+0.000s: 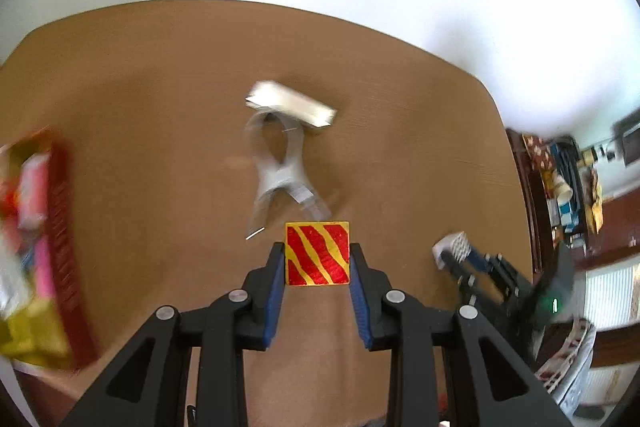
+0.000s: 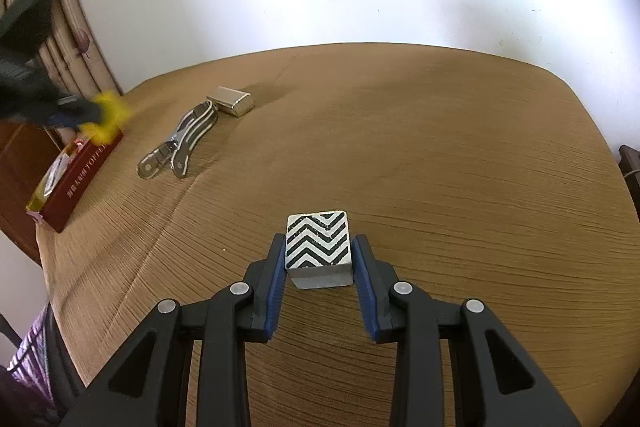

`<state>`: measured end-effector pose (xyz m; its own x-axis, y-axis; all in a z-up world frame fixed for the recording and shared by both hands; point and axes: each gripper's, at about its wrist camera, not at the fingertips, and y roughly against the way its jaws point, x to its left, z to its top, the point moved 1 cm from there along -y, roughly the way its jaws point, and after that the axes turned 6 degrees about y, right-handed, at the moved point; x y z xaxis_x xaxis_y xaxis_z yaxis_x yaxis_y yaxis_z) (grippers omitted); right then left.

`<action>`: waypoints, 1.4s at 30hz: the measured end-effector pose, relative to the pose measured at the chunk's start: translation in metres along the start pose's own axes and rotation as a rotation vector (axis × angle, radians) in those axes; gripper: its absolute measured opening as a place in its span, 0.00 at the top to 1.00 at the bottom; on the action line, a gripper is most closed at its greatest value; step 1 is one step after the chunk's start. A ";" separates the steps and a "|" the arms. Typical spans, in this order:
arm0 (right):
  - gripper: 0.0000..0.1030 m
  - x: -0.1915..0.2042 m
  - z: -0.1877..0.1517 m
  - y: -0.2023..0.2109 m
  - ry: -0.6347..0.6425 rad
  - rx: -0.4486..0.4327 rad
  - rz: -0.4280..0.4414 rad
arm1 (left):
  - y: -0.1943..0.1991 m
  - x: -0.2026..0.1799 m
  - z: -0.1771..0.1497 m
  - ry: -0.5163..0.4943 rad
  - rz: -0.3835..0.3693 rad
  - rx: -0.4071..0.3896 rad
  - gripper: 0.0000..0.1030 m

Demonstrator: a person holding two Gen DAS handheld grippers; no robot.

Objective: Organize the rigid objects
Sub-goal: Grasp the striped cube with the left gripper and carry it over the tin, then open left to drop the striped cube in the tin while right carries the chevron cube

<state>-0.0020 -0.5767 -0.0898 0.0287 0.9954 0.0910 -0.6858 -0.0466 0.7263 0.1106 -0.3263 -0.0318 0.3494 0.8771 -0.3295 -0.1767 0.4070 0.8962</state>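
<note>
Two blocks are in hand and the sorting looks barely begun: the left hand-held gripper [image 1: 317, 255] is clamped on a red-and-yellow striped block [image 1: 317, 253], carried above the desk [image 1: 160, 87] near the red box [image 2: 76, 183] at its edge. The right hand-held gripper [image 2: 319, 257] is closed on a black-and-white chevron block [image 2: 319, 247] low over the wood. A metal tool [image 2: 180, 143] and a small silver case [image 2: 235, 100] lie loose. The box holds blurred packets, contents unclear.
</note>
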 end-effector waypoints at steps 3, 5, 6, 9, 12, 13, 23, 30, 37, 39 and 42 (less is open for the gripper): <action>0.70 0.002 0.000 -0.004 0.009 0.018 -0.015 | 0.044 0.060 -0.019 0.059 0.074 -0.057 0.71; 0.70 0.004 0.000 -0.006 0.019 0.034 -0.028 | 0.070 0.102 -0.026 0.116 0.136 -0.089 0.71; 0.70 0.004 -0.001 -0.006 0.022 0.038 -0.033 | 0.079 0.121 -0.029 0.136 0.164 -0.097 0.71; 0.71 0.005 -0.002 -0.007 0.027 0.046 -0.044 | 0.093 0.177 -0.039 0.193 0.235 -0.093 0.71; 0.72 0.005 -0.002 -0.008 0.028 0.052 -0.055 | 0.085 0.217 -0.049 0.221 0.257 -0.053 0.71; 0.72 0.006 -0.001 -0.009 0.031 0.054 -0.061 | 0.080 0.220 -0.053 0.223 0.258 -0.046 0.71; 0.73 0.012 -0.002 -0.005 0.038 0.096 -0.112 | 0.036 0.240 -0.050 0.238 0.220 -0.005 0.70; 0.73 0.027 0.011 0.015 -0.003 0.073 -0.091 | 0.061 0.249 -0.060 0.275 0.188 -0.078 0.69; 0.73 0.140 0.070 0.057 0.130 -0.072 0.135 | 0.118 0.258 -0.116 0.342 0.360 -0.344 0.37; 0.73 0.188 0.088 0.058 0.186 -0.092 0.232 | 0.124 0.263 -0.132 0.359 0.369 -0.376 0.37; 0.73 0.256 0.108 0.045 0.248 -0.084 0.367 | 0.133 0.269 -0.155 0.347 0.373 -0.454 0.37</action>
<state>0.0529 -0.3331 0.0394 -0.3953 0.9047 0.1587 -0.6751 -0.4033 0.6177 0.0379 0.0035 -0.0471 -0.1114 0.9797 -0.1669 -0.6229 0.0620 0.7799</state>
